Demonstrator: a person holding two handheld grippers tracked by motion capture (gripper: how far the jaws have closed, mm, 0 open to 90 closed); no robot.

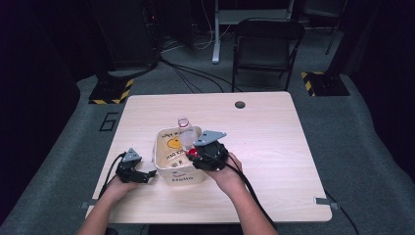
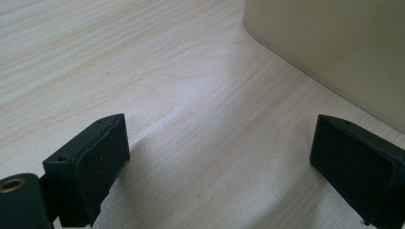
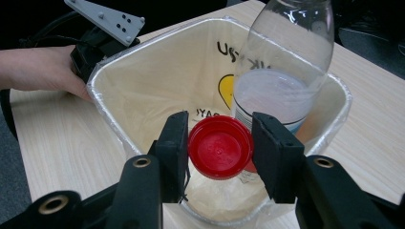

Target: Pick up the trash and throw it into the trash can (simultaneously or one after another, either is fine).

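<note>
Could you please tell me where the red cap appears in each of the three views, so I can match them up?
High view: the red cap sits low of centre, at the right gripper, over the bin.
Left gripper view: not in it.
Right gripper view: low centre, clamped between the black jaws above the bin's opening.
Shared landmark: the cream bin, whose wall fills the left gripper view's upper right.

A lab: dark room, floor cables (image 1: 195,78), hazard-striped stand bases (image 1: 111,91)
</note>
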